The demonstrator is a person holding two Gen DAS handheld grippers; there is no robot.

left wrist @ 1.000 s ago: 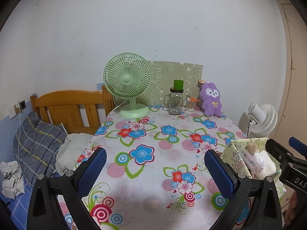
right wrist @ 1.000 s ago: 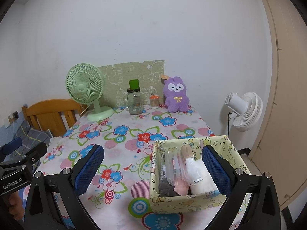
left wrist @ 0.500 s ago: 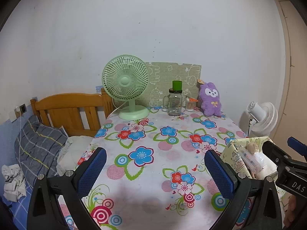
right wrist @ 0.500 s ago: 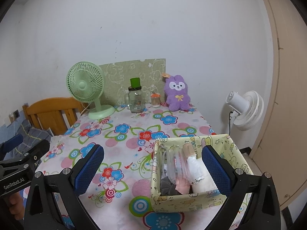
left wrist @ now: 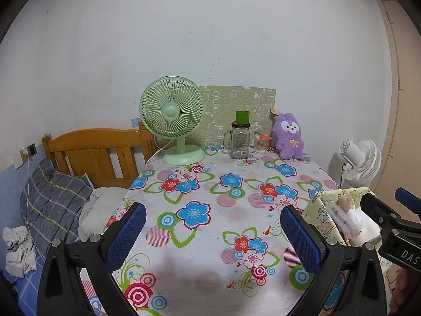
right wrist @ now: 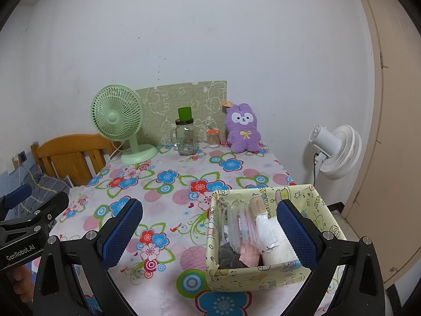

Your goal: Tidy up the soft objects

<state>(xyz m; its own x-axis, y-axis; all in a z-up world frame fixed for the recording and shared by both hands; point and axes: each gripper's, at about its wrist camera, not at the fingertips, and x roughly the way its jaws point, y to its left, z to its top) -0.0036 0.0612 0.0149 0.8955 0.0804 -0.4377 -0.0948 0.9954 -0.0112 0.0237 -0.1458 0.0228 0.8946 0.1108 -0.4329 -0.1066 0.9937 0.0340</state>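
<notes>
Both tongs, left tongs (left wrist: 211,233) and right tongs (right wrist: 209,230), stay spread wide, gripping nothing, the views barely shifted since a second ago. One yellow cartoon-print fabric box (right wrist: 265,276) on the floral-clothed table (right wrist: 168,184) holds a clear plastic pouch (right wrist: 240,223), a white cloth bundle (right wrist: 273,239) and grey fabric (right wrist: 229,255). One purple plush rabbit (right wrist: 243,129) sits by the wall, well apart.

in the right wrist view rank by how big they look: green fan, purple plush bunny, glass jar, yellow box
1. yellow box, though it is nearest the camera
2. green fan
3. purple plush bunny
4. glass jar
</notes>
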